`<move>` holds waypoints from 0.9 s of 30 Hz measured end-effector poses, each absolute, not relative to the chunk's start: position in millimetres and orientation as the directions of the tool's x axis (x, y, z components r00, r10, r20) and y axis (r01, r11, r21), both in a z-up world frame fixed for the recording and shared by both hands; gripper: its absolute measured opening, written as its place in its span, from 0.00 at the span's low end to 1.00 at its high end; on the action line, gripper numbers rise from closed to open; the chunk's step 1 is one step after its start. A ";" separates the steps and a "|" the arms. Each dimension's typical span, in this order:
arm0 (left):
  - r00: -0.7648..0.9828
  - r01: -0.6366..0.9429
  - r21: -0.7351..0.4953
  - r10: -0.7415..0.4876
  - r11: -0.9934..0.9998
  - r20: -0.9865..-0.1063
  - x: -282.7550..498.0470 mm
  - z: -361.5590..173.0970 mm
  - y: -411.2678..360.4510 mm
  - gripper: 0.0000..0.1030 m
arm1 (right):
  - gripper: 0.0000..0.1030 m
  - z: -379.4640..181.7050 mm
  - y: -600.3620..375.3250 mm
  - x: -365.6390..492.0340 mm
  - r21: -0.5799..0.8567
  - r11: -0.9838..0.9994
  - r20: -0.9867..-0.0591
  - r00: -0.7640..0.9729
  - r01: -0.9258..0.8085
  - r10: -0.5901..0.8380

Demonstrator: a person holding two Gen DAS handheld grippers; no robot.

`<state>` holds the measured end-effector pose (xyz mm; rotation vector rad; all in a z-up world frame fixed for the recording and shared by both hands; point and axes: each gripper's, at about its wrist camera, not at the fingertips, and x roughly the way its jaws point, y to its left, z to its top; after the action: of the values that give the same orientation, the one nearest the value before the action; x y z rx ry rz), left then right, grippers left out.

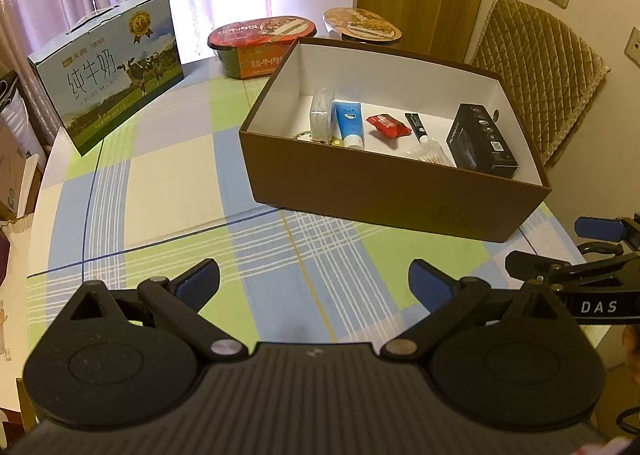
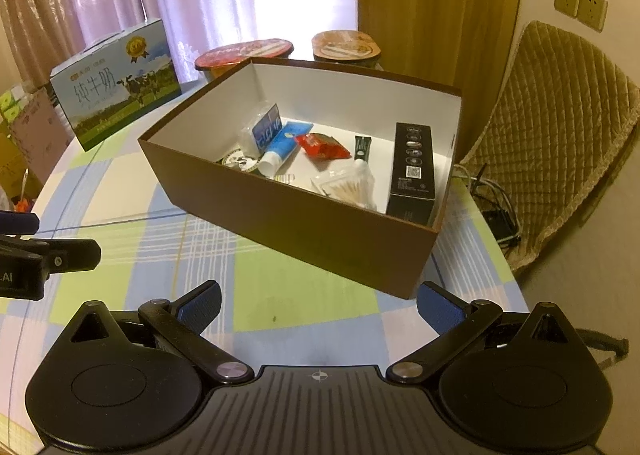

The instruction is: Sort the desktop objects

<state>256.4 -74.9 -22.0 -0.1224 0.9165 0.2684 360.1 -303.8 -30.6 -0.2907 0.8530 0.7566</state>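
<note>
A brown cardboard box (image 1: 384, 191) (image 2: 296, 223) with a white inside stands on the checked table. In it lie a blue tube (image 1: 349, 121) (image 2: 285, 145), a red packet (image 1: 387, 125) (image 2: 322, 146), a small dark tube (image 1: 416, 126) (image 2: 362, 147), a bag of cotton swabs (image 1: 430, 153) (image 2: 348, 185), a black carton (image 1: 482, 141) (image 2: 413, 167) and a tissue pack (image 1: 320, 117) (image 2: 262, 133). My left gripper (image 1: 314, 283) is open and empty over the table before the box. My right gripper (image 2: 318, 305) is open and empty near the box's front corner.
A milk carton (image 1: 108, 67) (image 2: 114, 85) stands at the back left. Two instant-meal bowls (image 1: 262, 43) (image 2: 346, 45) sit behind the box. A padded chair (image 1: 536, 67) (image 2: 560, 127) is at the right. The right gripper's side shows at the left wrist view's right edge (image 1: 576, 279).
</note>
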 end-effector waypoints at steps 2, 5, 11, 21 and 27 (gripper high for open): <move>0.576 -0.283 0.012 0.179 0.959 -0.798 256.9 -23.1 -75.0 0.96 | 0.98 -30.3 -303.4 360.6 0.056 0.709 -0.767 0.424 -0.703 0.481; 0.575 -0.286 0.011 0.181 0.958 -0.798 256.6 -24.2 -74.4 0.96 | 0.98 -29.5 -302.3 361.1 0.058 0.709 -0.766 0.424 -0.703 0.483; 0.572 -0.287 0.015 0.184 0.958 -0.799 257.6 -26.6 -74.2 0.96 | 0.98 -31.2 -300.5 362.2 0.058 0.707 -0.770 0.419 -0.705 0.481; 0.568 -0.291 0.017 0.187 0.957 -0.802 258.5 -28.7 -73.2 0.96 | 0.98 -33.8 -300.2 364.6 0.058 0.707 -0.775 0.414 -0.705 0.477; 0.569 -0.291 0.013 0.184 0.957 -0.801 260.6 -29.9 -72.1 0.96 | 0.98 -34.7 -299.6 366.3 0.056 0.708 -0.776 0.415 -0.704 0.475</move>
<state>260.6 -72.1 -29.9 -0.1248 0.9242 0.2796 366.3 -299.6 -34.7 -0.2988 0.8644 0.7543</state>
